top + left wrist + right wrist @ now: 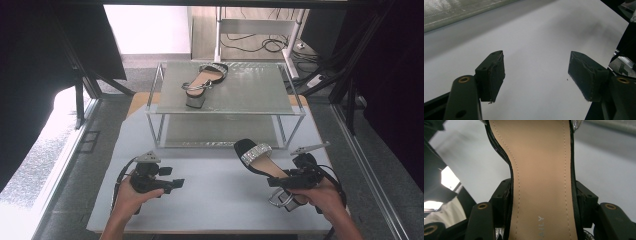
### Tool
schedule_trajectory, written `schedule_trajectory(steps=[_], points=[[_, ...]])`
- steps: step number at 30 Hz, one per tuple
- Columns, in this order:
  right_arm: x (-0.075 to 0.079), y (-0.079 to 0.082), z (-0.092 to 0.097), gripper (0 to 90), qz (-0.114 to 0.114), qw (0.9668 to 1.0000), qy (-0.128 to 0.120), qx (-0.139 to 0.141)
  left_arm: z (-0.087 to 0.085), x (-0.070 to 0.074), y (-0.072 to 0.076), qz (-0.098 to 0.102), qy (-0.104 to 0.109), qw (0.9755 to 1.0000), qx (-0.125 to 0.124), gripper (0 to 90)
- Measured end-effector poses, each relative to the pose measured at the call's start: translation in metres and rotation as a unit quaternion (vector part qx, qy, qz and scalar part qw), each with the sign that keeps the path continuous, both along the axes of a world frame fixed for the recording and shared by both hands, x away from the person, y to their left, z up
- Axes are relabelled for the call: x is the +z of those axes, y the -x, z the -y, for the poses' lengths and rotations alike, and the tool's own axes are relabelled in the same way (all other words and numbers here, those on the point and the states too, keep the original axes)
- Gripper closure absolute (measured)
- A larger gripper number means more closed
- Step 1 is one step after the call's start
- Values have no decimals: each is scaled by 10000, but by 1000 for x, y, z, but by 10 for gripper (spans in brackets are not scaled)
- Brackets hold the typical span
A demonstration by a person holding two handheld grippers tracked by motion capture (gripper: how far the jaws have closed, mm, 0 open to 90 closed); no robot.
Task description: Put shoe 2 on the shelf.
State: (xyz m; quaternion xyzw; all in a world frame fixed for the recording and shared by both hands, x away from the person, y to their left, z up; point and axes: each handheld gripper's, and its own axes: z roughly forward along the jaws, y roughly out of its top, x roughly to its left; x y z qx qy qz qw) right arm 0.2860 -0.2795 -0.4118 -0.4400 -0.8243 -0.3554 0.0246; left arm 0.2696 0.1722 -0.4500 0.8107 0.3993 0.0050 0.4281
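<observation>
Right gripper [282, 181], near right of the table [210, 200]: clenched across the waist of a black sandal [262, 162]. The right gripper view confirms it, both pads pressing the edges of the tan insole [541, 177] with the sole running straight out between the jaws. The sandal sits clear of the table, its toe with the glittering strap [256, 153] pointing far and left toward the rack [225, 112], its block heel [281, 199] hanging below the hand.

Judgement: the step in hand is carrying this shoe to the rack to join its mate. The grip is narrow and mid-sole, so the shoe could pivot; keep the sole level, lift above the rack's front rail before moving far, and set the heel down first.

Left gripper [165, 182], near left: released, jaws wide apart over bare table in the left gripper view, holding nothing.

Far: the second sandal [202, 82] stands on the rack's top shelf, with free space to its right.
</observation>
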Motion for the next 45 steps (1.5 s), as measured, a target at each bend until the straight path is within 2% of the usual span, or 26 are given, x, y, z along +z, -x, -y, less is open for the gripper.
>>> schedule_trajectory(steps=[1, 3, 4, 5, 9, 10, 16, 17, 19, 20, 21, 27, 34, 36, 41, 43, 44, 45], points=[[7, 0, -1, 416, 28, 10000, -79, 18, 0, 1, 0, -6, 68, 10000, -53, 297], [16, 0, -3, 416, 109, 9998, -156, 22, 1, 2, 1, 14, 54, 10000, -49, 297], [16, 0, -3, 416, 109, 9998, -156, 22, 1, 2, 1, 14, 54, 10000, -49, 297], [25, -1, -5, 416, 237, 9995, -194, 14, 0, 1, 0, 13, 37, 10000, -48, 297], [36, -5, -7, 416, 291, 9990, -342, 3, 0, 0, 0, 21, 0, 10000, -4, 297], [44, -9, -9, 416, 318, 9988, -380, -5, 0, 0, -1, 34, -29, 10000, -18, 297], [60, -22, -15, 416, 381, 9983, -432, -34, 0, 1, 0, 40, -5, 10000, -4, 297], [67, -26, -18, 416, 476, 9979, -434, -73, 0, 1, 0, 39, -1, 10000, -9, 297], [70, -29, -19, 416, 490, 9977, -455, -95, -1, 1, 0, 40, -18, 10000, -19, 297], [77, -35, -21, 416, 541, 9972, -484, -176, -1, 1, 0, 34, -16, 10000, -22, 297], [77, -35, -21, 416, 541, 9972, -484, -176, -1, 1, 0, 40, -16, 10000, -10, 297], [97, -58, -25, 416, 520, 9967, -532, -334, -1, 1, 0, 37, -9, 10000, -24, 297], [105, -74, -26, 416, 493, 9964, -546, -431, -2, 0, -1, 36, -7, 10000, -43, 297], [109, -84, -27, 416, 456, 9960, -560, -526, -2, 1, 0, 36, 14, 10000, -36, 297], [115, -96, -29, 417, 434, 9957, -538, -613, -2, 1, 0, 37, 35, 10000, -10, 297], [120, -108, -30, 416, 398, 9945, -568, -778, 0, -1, -1, 10, -10, 10000, -31, 297], [120, -108, -30, 416, 398, 9945, -568, -778, 0, -1, -1, 10, -10, 10000, -31, 297], [122, -115, -34, 417, 393, 9931, -604, -925, 2, -1, -1, 5, -26, 10000, -40, 297]])
